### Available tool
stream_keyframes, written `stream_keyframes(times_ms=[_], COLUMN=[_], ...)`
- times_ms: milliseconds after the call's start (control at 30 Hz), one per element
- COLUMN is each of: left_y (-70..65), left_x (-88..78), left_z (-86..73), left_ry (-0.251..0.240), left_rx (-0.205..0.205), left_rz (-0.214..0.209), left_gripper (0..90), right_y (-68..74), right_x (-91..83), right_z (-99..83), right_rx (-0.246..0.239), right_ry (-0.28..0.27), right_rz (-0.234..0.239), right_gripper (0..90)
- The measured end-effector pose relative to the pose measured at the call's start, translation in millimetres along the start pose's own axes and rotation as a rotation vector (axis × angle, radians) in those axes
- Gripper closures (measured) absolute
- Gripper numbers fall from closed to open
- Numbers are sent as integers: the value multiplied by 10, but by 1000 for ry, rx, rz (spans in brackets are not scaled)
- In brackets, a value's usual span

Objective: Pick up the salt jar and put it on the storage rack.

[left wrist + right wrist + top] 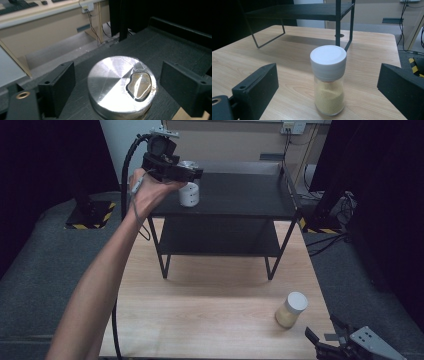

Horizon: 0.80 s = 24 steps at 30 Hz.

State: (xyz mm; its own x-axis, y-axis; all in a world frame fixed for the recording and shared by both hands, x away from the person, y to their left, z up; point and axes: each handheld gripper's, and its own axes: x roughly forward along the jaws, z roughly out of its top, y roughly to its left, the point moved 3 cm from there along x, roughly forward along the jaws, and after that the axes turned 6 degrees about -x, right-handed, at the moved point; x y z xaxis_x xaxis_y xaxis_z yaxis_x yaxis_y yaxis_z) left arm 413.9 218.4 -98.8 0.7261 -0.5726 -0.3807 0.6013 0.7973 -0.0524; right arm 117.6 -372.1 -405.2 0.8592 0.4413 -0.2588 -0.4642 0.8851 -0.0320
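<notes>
A small white can [189, 195] with a foil-sealed silver top [120, 85] stands on the upper deck of a black shelf rack [245, 195]. My left gripper [192, 172] hovers right over it, held by a raised hand. In the left gripper view the left gripper [122, 83] is open, its jaws on either side of the can with a gap on each side. A glass jar [291, 310] with a white lid and yellow powder stands on the wooden table near the front right. My right gripper [322, 330] rests just in front of it, open, with the jar [328, 80] ahead between its jaws.
The rack has a lower deck [220, 237] and thin legs standing on the light wooden table [200, 305]. The upper deck has a raised rim [287, 175] at the back and right. Dark floor surrounds the table.
</notes>
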Motion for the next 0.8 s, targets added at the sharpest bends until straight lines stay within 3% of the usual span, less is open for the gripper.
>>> stream_keyframes(times_ms=[133,367,500,800], left_y=[18,-75,-70,-127], left_x=[-114,-320,-434,-719], left_z=[-24,-85,-118,-325], left_ry=[-40,-67,-68,-105], left_rx=[-29,2,4,22], left_rz=[-28,-47,-88,-100], left_gripper=[106,106,113,111], right_y=[3,5,10,17], right_x=[-2,2,-2,2], right_z=[1,4,4,9], right_rx=[-1,-3,-8,-10], right_ry=[0,0,-1,0], right_rz=[0,4,7,13], right_gripper=[35,36,36,36])
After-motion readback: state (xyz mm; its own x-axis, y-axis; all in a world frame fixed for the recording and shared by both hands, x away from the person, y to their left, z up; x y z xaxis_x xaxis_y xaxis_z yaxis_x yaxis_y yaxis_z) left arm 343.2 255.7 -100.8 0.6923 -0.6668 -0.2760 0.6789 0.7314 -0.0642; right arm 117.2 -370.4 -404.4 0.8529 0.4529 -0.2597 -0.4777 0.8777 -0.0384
